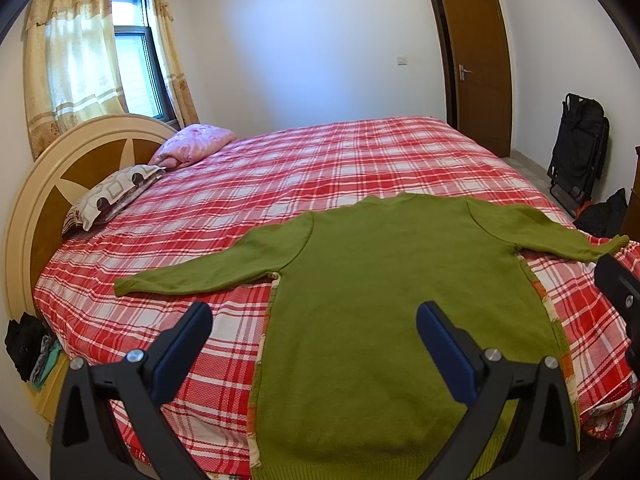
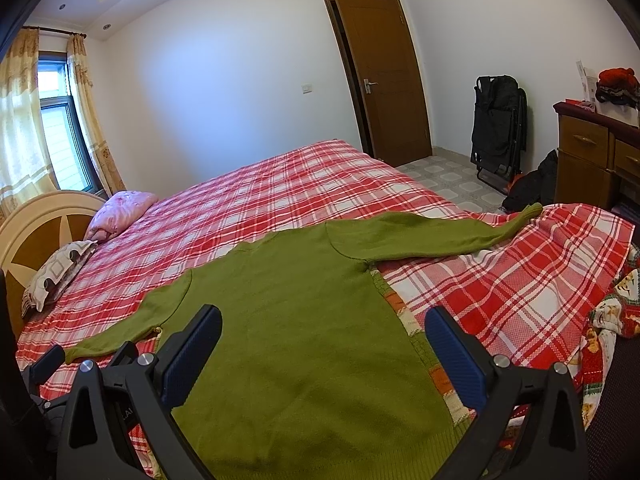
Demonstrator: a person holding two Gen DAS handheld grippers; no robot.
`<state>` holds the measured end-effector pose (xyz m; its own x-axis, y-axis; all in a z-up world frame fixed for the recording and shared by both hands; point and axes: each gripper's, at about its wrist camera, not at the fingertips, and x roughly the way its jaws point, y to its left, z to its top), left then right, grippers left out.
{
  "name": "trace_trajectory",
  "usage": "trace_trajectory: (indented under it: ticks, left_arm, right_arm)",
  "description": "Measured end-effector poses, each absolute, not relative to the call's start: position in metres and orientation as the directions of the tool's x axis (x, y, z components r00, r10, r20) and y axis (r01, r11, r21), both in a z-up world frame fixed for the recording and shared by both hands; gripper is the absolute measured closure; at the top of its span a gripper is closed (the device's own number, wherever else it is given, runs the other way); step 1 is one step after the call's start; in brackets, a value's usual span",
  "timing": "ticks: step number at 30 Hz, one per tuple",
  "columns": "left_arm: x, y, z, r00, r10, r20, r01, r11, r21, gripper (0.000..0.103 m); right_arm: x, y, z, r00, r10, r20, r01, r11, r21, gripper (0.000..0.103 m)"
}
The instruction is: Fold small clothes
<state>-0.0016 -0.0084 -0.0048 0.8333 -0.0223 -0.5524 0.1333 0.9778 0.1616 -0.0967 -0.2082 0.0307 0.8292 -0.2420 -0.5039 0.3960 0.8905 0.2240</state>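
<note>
Lying flat, sweater (image 1: 384,312) points collar away; both grippers (image 1: 314,320) (image 2: 324,324) spread wide.

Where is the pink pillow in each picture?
Left wrist view: the pink pillow lies upper left, at the head of the bed beside the headboard.
Right wrist view: the pink pillow lies at the left edge, mid-height.
Shared landmark: the patterned pillow lies right beside it in both.

Left gripper (image 1: 314,330): jaws spread wide, nothing between the blue pads (image 1: 446,354), held level, pointing forward. Right gripper (image 2: 324,334): same, jaws wide apart, empty. Right's finger tip shows at left view's right edge.
</note>
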Motion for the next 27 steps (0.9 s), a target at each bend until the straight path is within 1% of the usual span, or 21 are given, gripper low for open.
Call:
trace_trajectory:
  ticks: [18,27]
  left_arm:
    - [0.002,-0.013,-0.009,0.822,-0.021,-0.569,0.139,0.976,0.165,0.0]
    - [0.016,-0.016,-0.022,0.796,-0.027,-0.605,0.155,0.975,0.16,0.0]
  right_arm:
    - [-0.089,-0.213,0.022,0.812,-0.243,-0.531,0.411,0.883,0.225,0.001]
    - [-0.079,-0.229,0.006,0.788,-0.293,-0.542,0.462,0.863,0.205,0.001]
